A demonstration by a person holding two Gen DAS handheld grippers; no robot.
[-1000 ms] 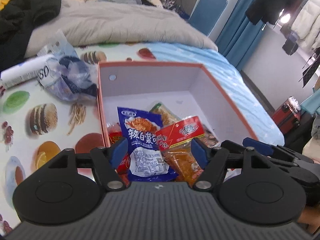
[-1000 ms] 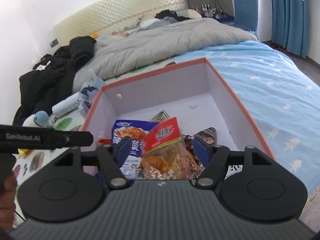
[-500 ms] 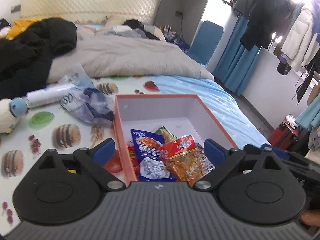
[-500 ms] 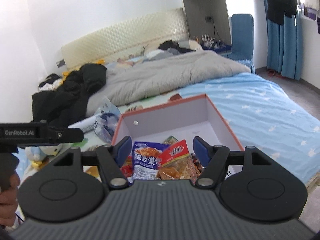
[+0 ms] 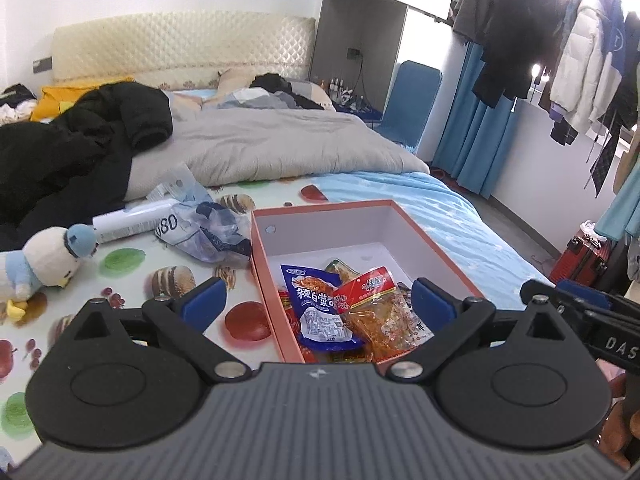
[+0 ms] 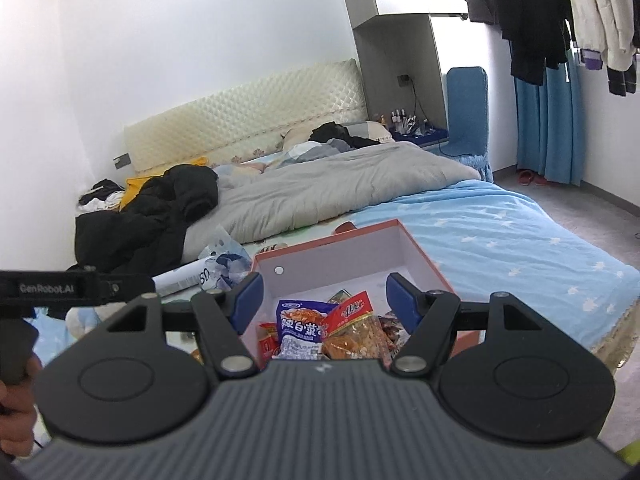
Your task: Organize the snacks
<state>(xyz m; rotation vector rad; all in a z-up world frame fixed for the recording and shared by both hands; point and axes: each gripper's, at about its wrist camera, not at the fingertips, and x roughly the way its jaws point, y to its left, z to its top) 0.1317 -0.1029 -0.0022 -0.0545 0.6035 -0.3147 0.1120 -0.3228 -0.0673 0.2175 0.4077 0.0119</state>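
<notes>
The orange-rimmed, white-lined cardboard box (image 5: 362, 216) sits on the fruit-printed bed cover (image 5: 132, 264), near the bed's foot edge. Its near end holds the blue foil snack packet (image 5: 318, 302) and the red-topped clear pouch of orange snacks (image 5: 376, 304), overlapping. The left gripper (image 5: 316, 300), whose jaws have just been opening, stands wide and empty above them; the right gripper (image 6: 324, 298) gapes, holding nothing. The packing step seems finished; next would be finding any stray snack

Your orange-rimmed box (image 5: 436, 240) sits open on the bed, white inside. Snack packets pile at its near end: a blue packet (image 5: 318, 308) flat, a red-topped packet (image 5: 376, 308) overlapping its right edge.
</notes>
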